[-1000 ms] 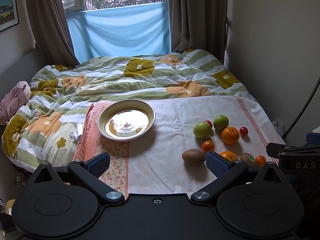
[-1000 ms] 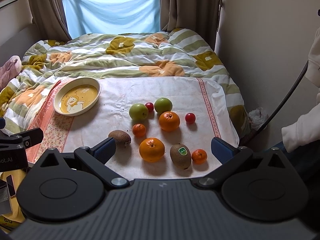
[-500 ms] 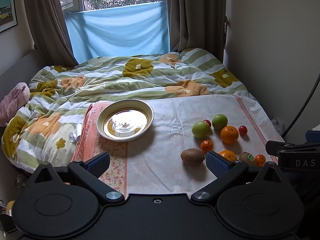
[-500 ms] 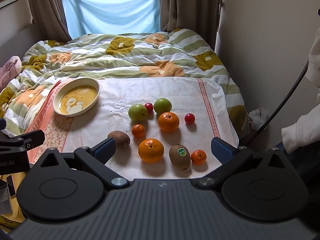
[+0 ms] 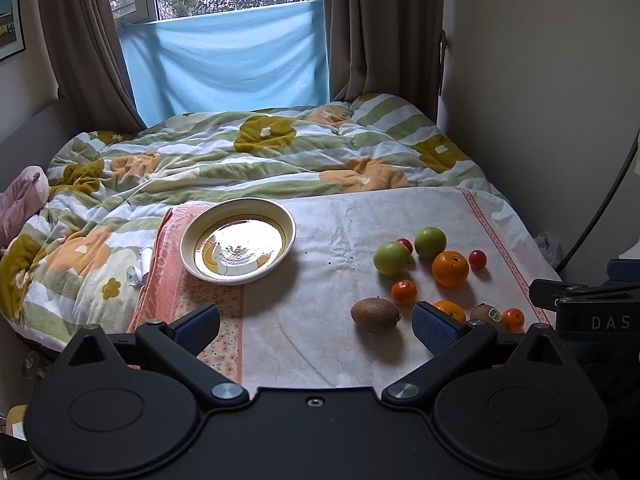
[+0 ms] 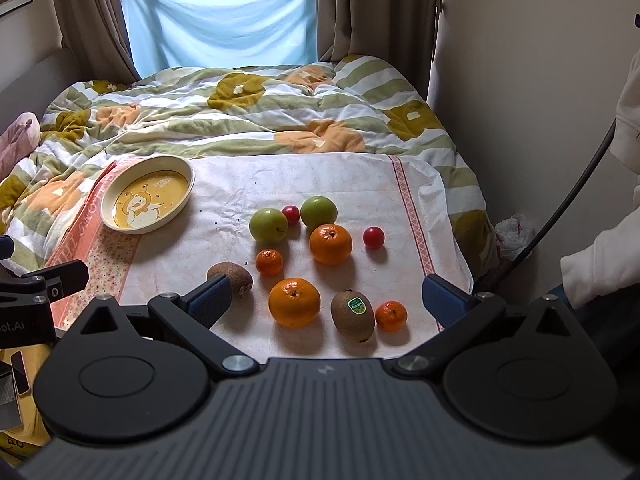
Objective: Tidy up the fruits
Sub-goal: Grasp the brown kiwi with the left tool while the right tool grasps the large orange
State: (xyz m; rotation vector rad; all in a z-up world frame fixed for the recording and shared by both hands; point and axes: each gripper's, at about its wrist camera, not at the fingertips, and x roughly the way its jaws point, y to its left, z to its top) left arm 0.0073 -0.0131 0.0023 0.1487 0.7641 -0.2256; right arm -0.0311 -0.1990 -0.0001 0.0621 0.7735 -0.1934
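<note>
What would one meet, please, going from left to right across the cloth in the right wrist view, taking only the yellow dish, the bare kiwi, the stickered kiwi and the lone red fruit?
Yellow dish → bare kiwi → stickered kiwi → lone red fruit.

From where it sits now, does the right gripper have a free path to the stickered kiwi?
Probably yes. The right gripper is open, the stickered kiwi lies just ahead between its fingers, untouched, with only the large orange and small mandarin flanking it.
</note>
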